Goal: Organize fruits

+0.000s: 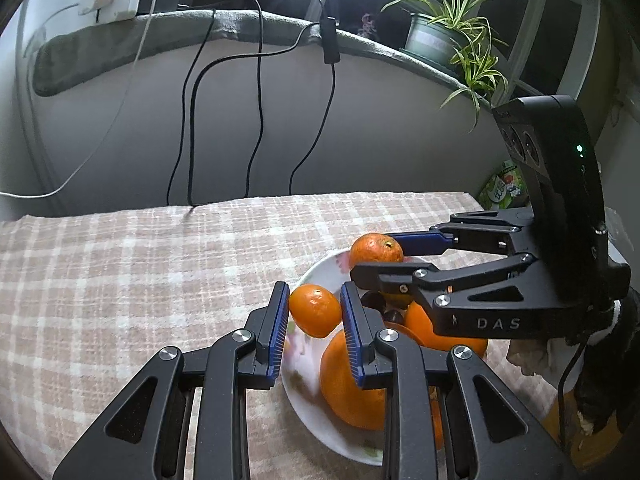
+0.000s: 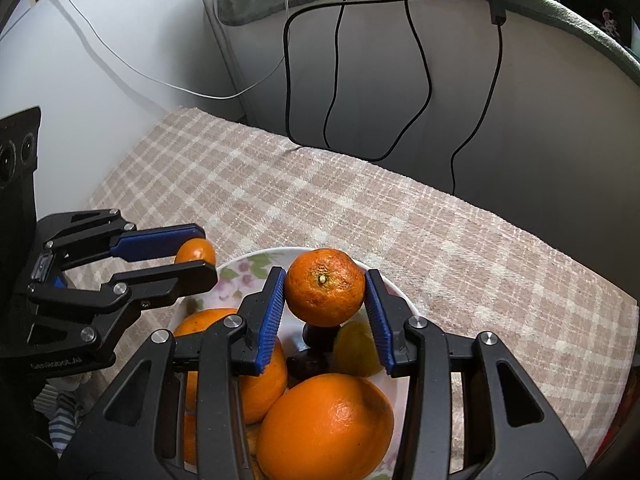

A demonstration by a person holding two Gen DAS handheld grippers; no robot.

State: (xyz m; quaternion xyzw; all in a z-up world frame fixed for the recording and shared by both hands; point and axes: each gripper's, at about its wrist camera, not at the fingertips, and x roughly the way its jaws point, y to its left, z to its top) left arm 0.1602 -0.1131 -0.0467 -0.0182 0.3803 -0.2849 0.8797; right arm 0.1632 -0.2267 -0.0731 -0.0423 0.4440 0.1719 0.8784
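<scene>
Left hand-held gripper (image 1: 314, 316): ribbed blue pads pinch a small, smooth, oval mandarin (image 1: 315, 315) above the plate's rim. Right hand-held gripper (image 2: 325, 306): pads clamp a round, dimpled tangerine (image 2: 325, 287) over the floral white plate (image 2: 236, 276), which holds large glossy oranges (image 2: 326, 426). Worktop (image 2: 400, 216): woven checked cloth.

We read "DAS" in pale letters on the right gripper (image 1: 380, 260); the word runs off behind its arm. Faint lettering on the left gripper (image 2: 196, 256) stays too blurred for us to read.

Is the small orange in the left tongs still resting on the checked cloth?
No: the small orange is held between the blue pads of the left tongs, lifted above the plate rim and the cloth.
</scene>
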